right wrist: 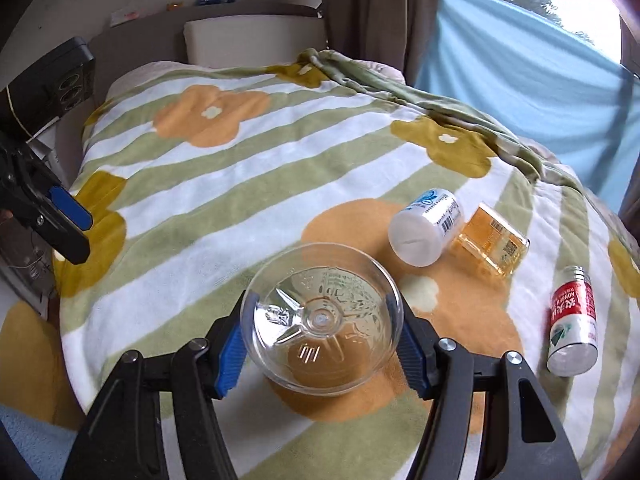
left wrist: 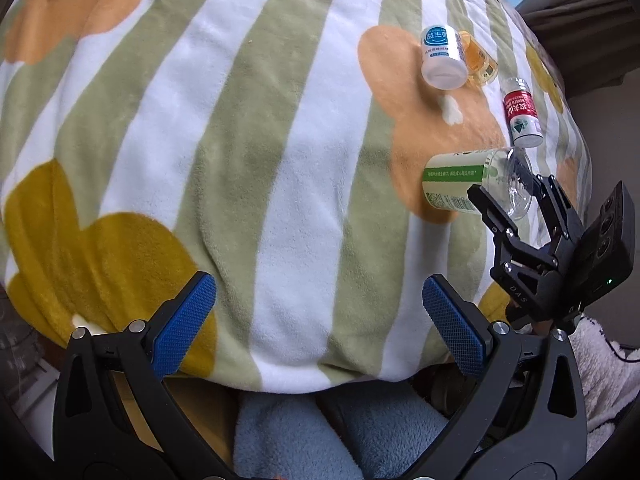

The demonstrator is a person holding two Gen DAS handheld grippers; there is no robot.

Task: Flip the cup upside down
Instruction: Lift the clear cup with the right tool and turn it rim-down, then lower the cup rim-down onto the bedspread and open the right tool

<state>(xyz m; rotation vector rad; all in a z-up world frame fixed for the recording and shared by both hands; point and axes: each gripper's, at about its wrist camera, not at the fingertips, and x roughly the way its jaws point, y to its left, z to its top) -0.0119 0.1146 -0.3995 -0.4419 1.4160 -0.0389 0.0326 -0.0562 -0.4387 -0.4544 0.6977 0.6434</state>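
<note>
Clear plastic cup [right wrist: 321, 320], green label, sideways | right tool [right wrist: 320, 354] clamps it | left tool [left wrist: 320, 324] apart

striped flowered blanket [right wrist: 224, 200] over the bed, with white bottle [right wrist: 426, 226], amber bottle [right wrist: 492, 240], red bottle [right wrist: 572, 320] lying on it.

The left gripper [left wrist: 320, 324] is built from matte black arms, fitted with blue cross-hatched pads [left wrist: 184, 322] and silver pivot screws. The right gripper [left wrist: 516, 204] is made alike (white "DAS" lettering is printed on its body), and a black box with a small green light is mounted beside it.
</note>
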